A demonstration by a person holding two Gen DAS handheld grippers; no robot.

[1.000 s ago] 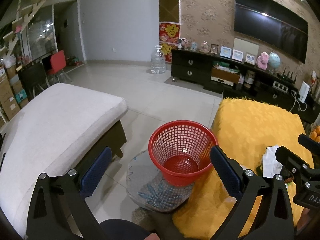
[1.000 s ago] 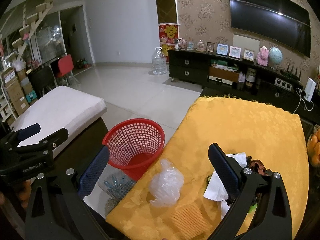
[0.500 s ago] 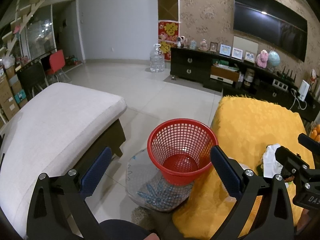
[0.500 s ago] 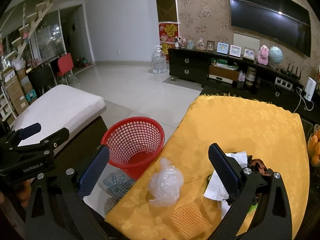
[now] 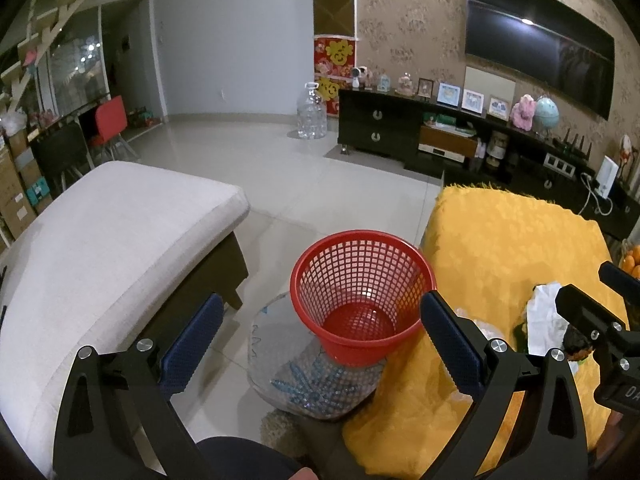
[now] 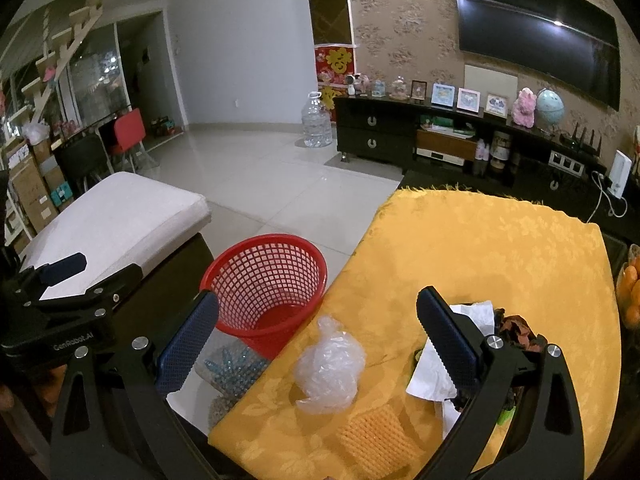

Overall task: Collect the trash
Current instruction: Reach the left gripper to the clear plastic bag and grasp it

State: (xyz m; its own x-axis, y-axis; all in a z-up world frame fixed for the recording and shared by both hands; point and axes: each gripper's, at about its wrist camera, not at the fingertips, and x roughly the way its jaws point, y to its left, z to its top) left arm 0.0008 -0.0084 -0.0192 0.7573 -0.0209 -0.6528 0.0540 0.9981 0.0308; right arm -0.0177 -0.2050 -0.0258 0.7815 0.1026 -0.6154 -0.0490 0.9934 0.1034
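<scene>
The right gripper [image 6: 318,332] is spread wide and holds nothing; between its blue pads, low in the right wrist frame, a crumpled clear plastic bag [image 6: 330,366] lies on the yellow tablecloth [image 6: 500,248]. A yellow foam net [image 6: 376,432] lies just below the bag, and white tissue [image 6: 440,364] shows beside the right pad, partly hidden by it. The left gripper [image 5: 320,334] is likewise wide apart and empty, its fingers framing the red mesh basket [image 5: 362,292] at lower centre of the left wrist frame. The basket stands on a round stool [image 5: 304,380] against the tablecloth's edge, with a white cushioned bench [image 5: 112,240] at left.
</scene>
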